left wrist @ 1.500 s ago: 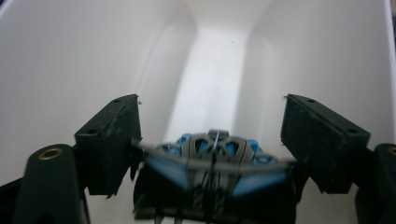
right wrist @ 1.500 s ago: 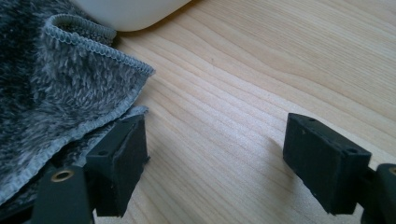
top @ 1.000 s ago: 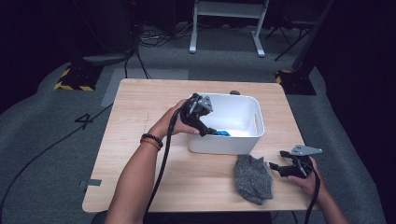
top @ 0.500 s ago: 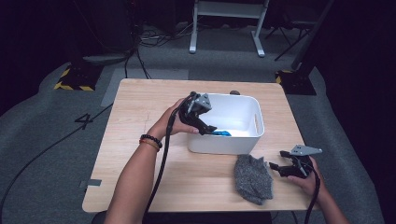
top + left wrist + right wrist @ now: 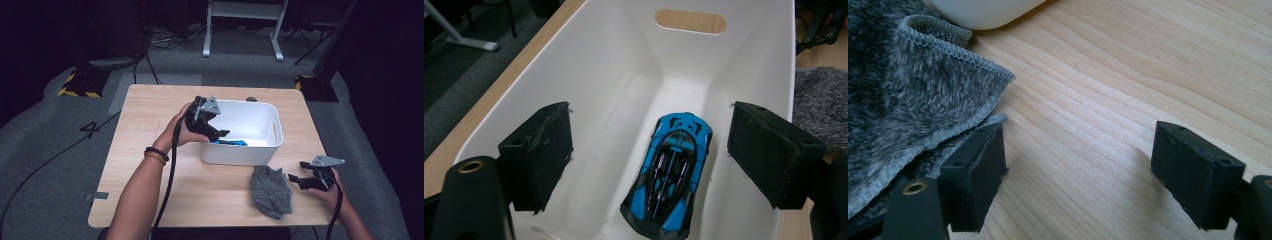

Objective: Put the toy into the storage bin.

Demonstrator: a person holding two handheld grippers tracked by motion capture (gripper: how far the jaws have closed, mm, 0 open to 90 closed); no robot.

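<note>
Left tongs: held over the near-left corner of the bin, angled down into it. Jaws stand apart with nothing gripped; they have just been opening a little further. In the left gripper view the toy car lies between and beyond the pads, touched by neither.

Right tongs: resting low on the desk at the near right, jaws wide apart and empty. In the right gripper view one pad sits just at the hem of the cloth without pressing it.

Toy car: blue sports-car body with black roof and trim, lying flat on the floor of the bin, near the wall closest to the person. Judged light, rigid, hard-shelled and rather glossy, so likely to slip under smooth pressure. Best hold: across the body at its middle, pads on the two flanks between the wheels, coming straight down; nose and tail taper and would squirt out. The car lies skewed to the jaw line, so a small turn of the wrist would be called for.

Cloth: grey, fleecy, with a stitched hem, crumpled on the desk just in front of the bin. Judged soft, limp and light; pinch a raised fold or the hem, expect it to drape.

Bin: white plastic, rectangular, slot handles in the end walls; stiff and smooth-walled.

Desk: pale wood-grain top carrying all of the above.
</note>
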